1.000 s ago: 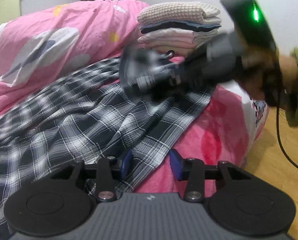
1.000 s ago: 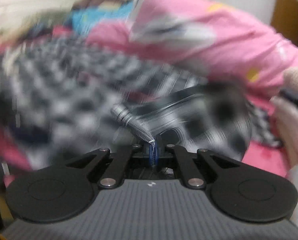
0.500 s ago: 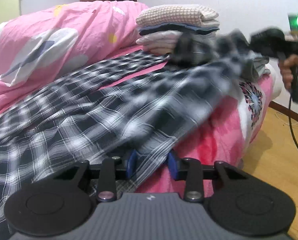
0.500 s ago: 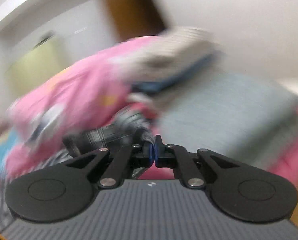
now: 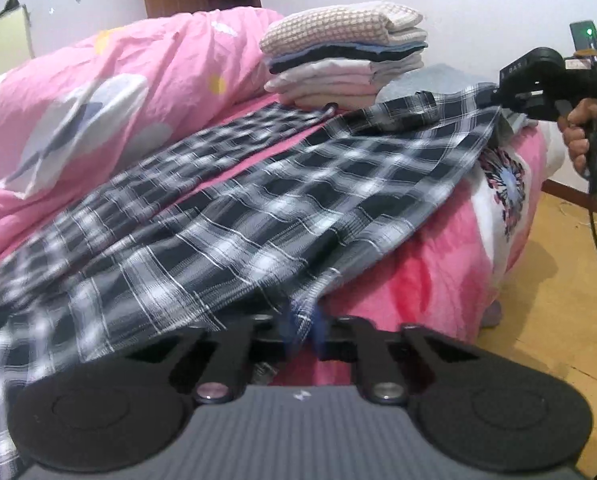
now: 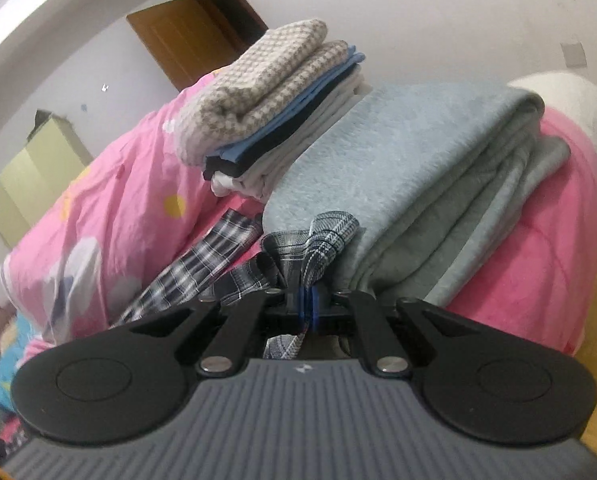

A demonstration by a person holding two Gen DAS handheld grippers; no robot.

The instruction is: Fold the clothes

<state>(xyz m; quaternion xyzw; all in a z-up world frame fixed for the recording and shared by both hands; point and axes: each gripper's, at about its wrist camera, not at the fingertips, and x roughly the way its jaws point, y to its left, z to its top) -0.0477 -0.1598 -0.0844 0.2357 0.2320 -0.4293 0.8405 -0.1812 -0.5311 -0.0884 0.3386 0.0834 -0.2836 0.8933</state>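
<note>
A black-and-white plaid shirt [image 5: 258, 208] lies stretched across the pink bed. My left gripper [image 5: 303, 330] is shut on the shirt's near hem at the bed's front edge. At the far right of the left wrist view a person's hand holds my right gripper [image 5: 498, 98], which pinches the shirt's far end. In the right wrist view that right gripper [image 6: 308, 306] is shut on a bunched piece of the plaid shirt [image 6: 310, 248], just in front of a folded grey-blue blanket [image 6: 418, 168].
A stack of folded clothes [image 5: 344, 56] stands at the back of the bed beside a rumpled pink duvet [image 5: 98, 96]. The pink bedsheet [image 5: 438, 280] drops to a wooden floor [image 5: 558, 300] on the right. A black cable [image 5: 596, 216] hangs from the right hand.
My right gripper swept the shirt's end across to the right and now holds it still, pulled taut. My left gripper has shut on the near hem.
</note>
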